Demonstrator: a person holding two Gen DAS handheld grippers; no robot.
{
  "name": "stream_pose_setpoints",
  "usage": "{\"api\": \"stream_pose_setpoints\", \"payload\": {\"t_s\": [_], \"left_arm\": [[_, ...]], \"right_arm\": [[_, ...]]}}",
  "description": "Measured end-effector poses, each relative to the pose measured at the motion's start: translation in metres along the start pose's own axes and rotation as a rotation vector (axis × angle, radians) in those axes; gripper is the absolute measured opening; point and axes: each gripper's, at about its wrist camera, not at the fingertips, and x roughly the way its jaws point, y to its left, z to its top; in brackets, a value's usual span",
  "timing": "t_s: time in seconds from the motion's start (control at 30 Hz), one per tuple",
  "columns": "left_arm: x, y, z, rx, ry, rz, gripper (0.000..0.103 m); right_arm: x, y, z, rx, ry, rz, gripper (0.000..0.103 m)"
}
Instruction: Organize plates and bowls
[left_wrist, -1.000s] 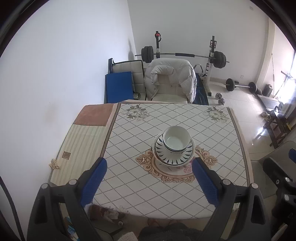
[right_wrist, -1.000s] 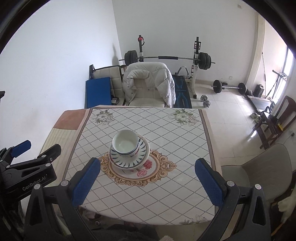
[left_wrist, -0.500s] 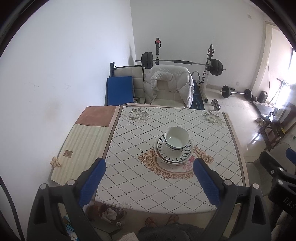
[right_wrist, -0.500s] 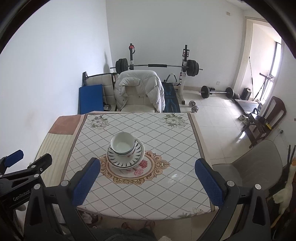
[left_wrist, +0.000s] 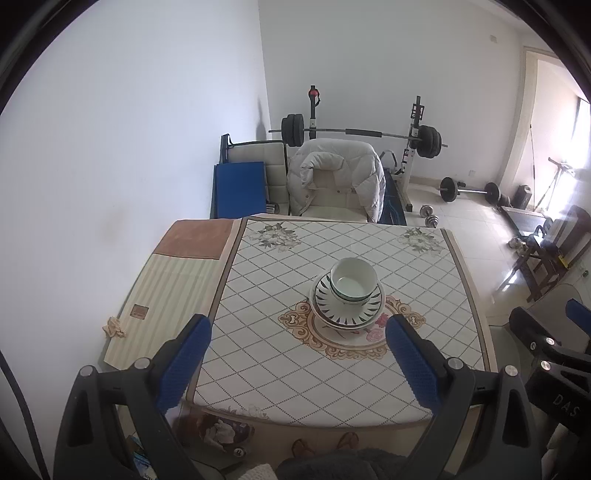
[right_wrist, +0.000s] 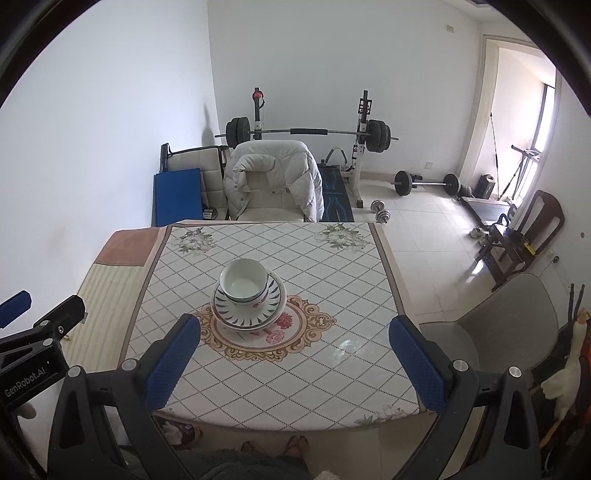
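Both tools, left (left_wrist: 297, 363) & right (right_wrist: 293, 363), wide open w/ nothing held; 1 bowl (right_wrist: 243, 283) atop 2 stacked plates (right_wrist: 248, 308).

Daylight enters from the window (right_wrist: 546, 122) at right, causing floor (right_wrist: 476, 269) glare; focus sharp; fisheye edges curved, corners black.

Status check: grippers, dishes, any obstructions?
Left gripper open, empty. Right gripper open, empty. Bowl stacked on plates, mid-table. Nothing in the way.
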Motion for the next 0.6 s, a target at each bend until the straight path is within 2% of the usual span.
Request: {"api": "stream_pose_setpoints", "payload": {"t_s": [0.6], "left_arm": [[0.003, 0.006, -0.001, 0.007, 0.015, -0.008, 0.097]], "right_arm": [[-0.002, 0.01, -0.004, 0.009, 0.01, -0.023, 0.103]]}}
